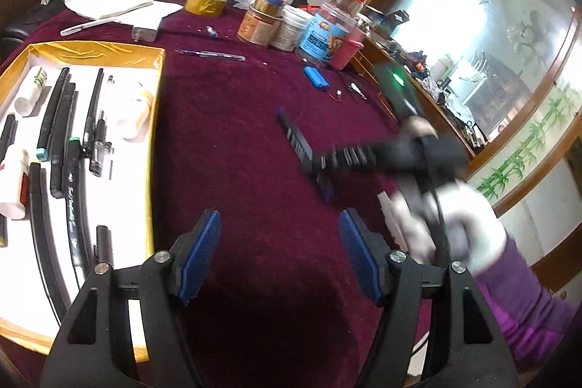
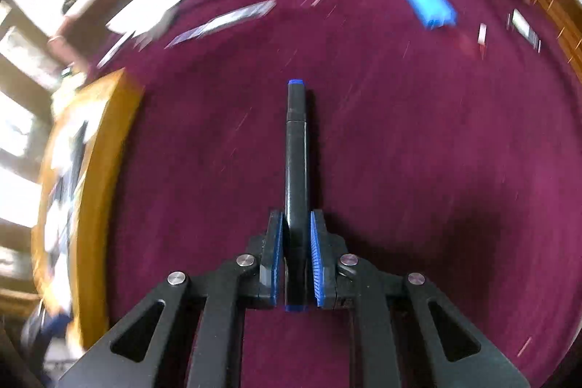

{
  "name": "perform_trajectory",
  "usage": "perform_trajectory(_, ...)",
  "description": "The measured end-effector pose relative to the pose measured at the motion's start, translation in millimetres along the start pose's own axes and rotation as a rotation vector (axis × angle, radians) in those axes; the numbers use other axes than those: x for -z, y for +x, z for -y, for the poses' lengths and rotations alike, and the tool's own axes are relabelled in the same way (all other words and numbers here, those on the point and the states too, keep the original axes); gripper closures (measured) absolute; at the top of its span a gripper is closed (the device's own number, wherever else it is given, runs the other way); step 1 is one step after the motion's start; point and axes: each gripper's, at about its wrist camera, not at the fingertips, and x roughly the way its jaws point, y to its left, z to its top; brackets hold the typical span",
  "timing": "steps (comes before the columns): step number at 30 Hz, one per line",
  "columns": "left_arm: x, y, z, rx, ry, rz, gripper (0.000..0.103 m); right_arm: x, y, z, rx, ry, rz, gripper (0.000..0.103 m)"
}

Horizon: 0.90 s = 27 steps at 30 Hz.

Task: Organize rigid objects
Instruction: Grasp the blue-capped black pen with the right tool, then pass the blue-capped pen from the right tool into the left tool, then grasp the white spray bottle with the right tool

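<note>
My right gripper (image 2: 296, 224) is shut on a black marker with blue ends (image 2: 297, 162), which points forward above the maroon cloth. In the left wrist view the right gripper (image 1: 327, 166) is blurred at mid right, held by a white-gloved hand, with the marker (image 1: 293, 137) in it. My left gripper (image 1: 280, 224) is open and empty above the cloth. The gold-edged box (image 1: 154, 119) at left holds several pens, markers and small white bottles on a white lining; it also shows blurred in the right wrist view (image 2: 98, 177).
Jars and tins (image 1: 291, 24), a yellow tape roll (image 1: 205, 2), a blue lighter (image 1: 315, 75), a pen (image 1: 211, 55) and papers (image 1: 120, 8) lie at the back of the table. A wooden-framed mirror (image 1: 509, 60) stands to the right.
</note>
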Motion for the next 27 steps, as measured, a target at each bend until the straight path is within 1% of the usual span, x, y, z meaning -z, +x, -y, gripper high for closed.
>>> perform_trajectory(1,1,0,2,0.0,0.003,-0.002,0.036,22,-5,-4,-0.048,0.0,-0.016,0.089)
perform_trajectory(2,3,2,6,0.004,0.006,-0.008,0.036,35,-10,-5,-0.093,0.003,-0.025,0.089)
perform_trajectory(3,4,3,8,0.006,0.007,-0.015,0.036,51,-22,-3,-0.157,0.012,-0.012,0.089)
perform_trajectory(5,7,9,15,0.018,0.013,-0.041,0.037,67,-43,12,-0.192,0.035,0.053,0.087)
perform_trajectory(6,7,13,19,0.023,0.017,-0.052,0.037,77,-63,24,-0.193,0.045,0.116,0.084)
perform_trajectory(8,6,24,31,0.028,0.031,-0.079,0.037,89,-86,42,-0.163,0.061,0.192,0.07)
perform_trajectory(9,5,30,36,0.035,0.042,-0.087,0.037,95,-98,53,-0.135,0.075,0.233,0.067)
perform_trajectory(10,3,38,42,0.03,0.055,-0.096,0.037,104,-110,67,-0.106,0.089,0.271,0.066)
perform_trajectory(11,1,51,49,-0.001,0.072,-0.109,0.037,110,-117,78,-0.085,0.099,0.286,0.066)
perform_trajectory(12,-1,60,54,-0.015,0.085,-0.118,0.037,116,-122,88,-0.061,0.112,0.294,0.066)
perform_trajectory(15,-6,95,67,-0.095,0.141,-0.151,0.037,134,-133,114,-0.02,0.139,0.297,0.066)
perform_trajectory(16,-8,105,69,-0.106,0.15,-0.161,0.037,127,-128,117,-0.012,0.138,0.296,0.066)
perform_trajectory(18,-8,132,72,-0.173,0.176,-0.195,0.037,131,-124,122,-0.007,0.131,0.288,0.066)
perform_trajectory(19,-7,140,73,-0.195,0.188,-0.205,0.039,132,-122,121,-0.009,0.13,0.283,0.066)
perform_trajectory(20,-4,143,82,-0.215,0.254,-0.179,0.062,132,-121,122,-0.008,0.126,0.278,0.066)
perform_trajectory(21,0,147,87,-0.238,0.297,-0.192,0.085,133,-117,120,0.0,0.115,0.272,0.066)
perform_trajectory(22,3,146,89,-0.246,0.327,-0.184,0.088,132,-110,115,0.015,0.097,0.266,0.066)
perform_trajectory(23,5,143,88,-0.235,0.338,-0.181,0.091,128,-101,109,0.025,0.082,0.263,0.066)
perform_trajectory(24,5,140,84,-0.209,0.329,-0.189,0.091,128,-97,105,0.032,0.067,0.26,0.066)
perform_trajectory(25,4,137,77,-0.183,0.296,-0.193,0.091,126,-91,103,0.029,0.061,0.253,0.066)
perform_trajectory(27,2,132,68,-0.166,0.256,-0.184,0.091,126,-83,102,0.02,0.063,0.237,0.066)
